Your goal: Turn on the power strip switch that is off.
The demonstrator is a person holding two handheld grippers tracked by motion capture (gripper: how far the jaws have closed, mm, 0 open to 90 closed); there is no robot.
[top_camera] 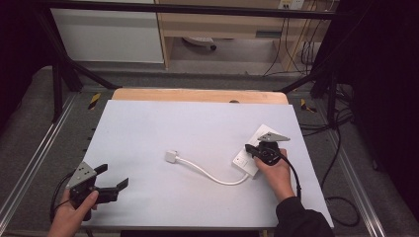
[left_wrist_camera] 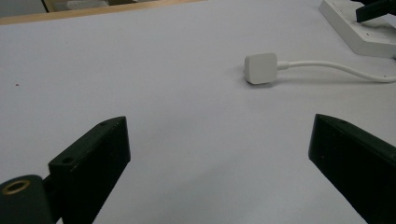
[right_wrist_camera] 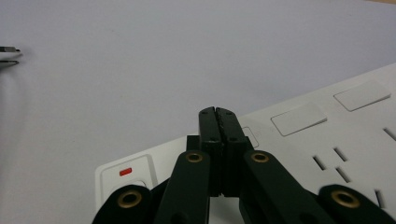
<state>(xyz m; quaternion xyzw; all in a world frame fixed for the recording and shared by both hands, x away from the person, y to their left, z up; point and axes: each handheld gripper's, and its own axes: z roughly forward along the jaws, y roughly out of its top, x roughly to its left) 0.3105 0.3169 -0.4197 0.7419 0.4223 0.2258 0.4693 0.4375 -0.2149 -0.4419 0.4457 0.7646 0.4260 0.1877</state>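
Observation:
A white power strip [top_camera: 248, 161] lies at the right of the pale mat, and its white cable [top_camera: 217, 177] curves left to a square white plug [top_camera: 171, 156]. My right gripper [top_camera: 250, 149] is shut with nothing between its jaws. In the right gripper view its tips [right_wrist_camera: 219, 114] sit over the power strip [right_wrist_camera: 327, 135], close to a switch with a red mark [right_wrist_camera: 125, 172]; contact is unclear. My left gripper [top_camera: 114, 176] stands open near the mat's front left corner. The left gripper view has its jaws wide apart [left_wrist_camera: 219, 126], facing the plug [left_wrist_camera: 260, 68].
The pale mat [top_camera: 197, 128] covers a wooden table whose back edge [top_camera: 197, 95] shows beyond it. Black frame posts and loose cables [top_camera: 341, 148] stand off the table's right side. Two thin metal pins [right_wrist_camera: 9, 55] poke in at the left edge of the right gripper view.

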